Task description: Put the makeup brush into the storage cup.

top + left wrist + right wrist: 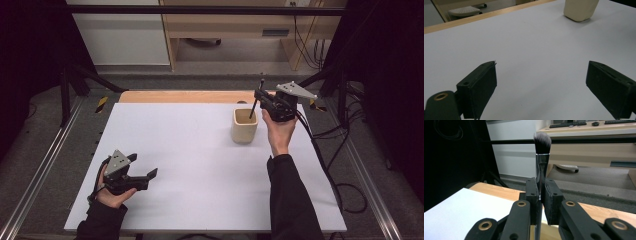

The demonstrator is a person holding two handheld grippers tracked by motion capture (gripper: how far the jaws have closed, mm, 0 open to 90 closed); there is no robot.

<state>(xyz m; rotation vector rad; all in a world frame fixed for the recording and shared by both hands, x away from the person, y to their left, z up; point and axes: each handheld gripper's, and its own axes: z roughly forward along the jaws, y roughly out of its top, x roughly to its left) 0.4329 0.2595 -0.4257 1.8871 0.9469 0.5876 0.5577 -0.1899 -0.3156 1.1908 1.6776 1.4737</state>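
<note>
While its 2 jaws pinch the makeup brush point(541, 157) by the handle, bristles up, the right gripper point(263, 98) holds it over the cream cup point(244, 126). Left gripper point(145, 170) rests on the white table point(200, 165), jaws spread, nothing between.

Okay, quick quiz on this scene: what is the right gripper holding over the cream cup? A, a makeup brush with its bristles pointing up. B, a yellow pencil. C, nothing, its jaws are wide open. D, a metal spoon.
A: in the right gripper view the right gripper is shut on the makeup brush, bristles up, and in the high view the brush's handle end dips into the cream cup.
</note>
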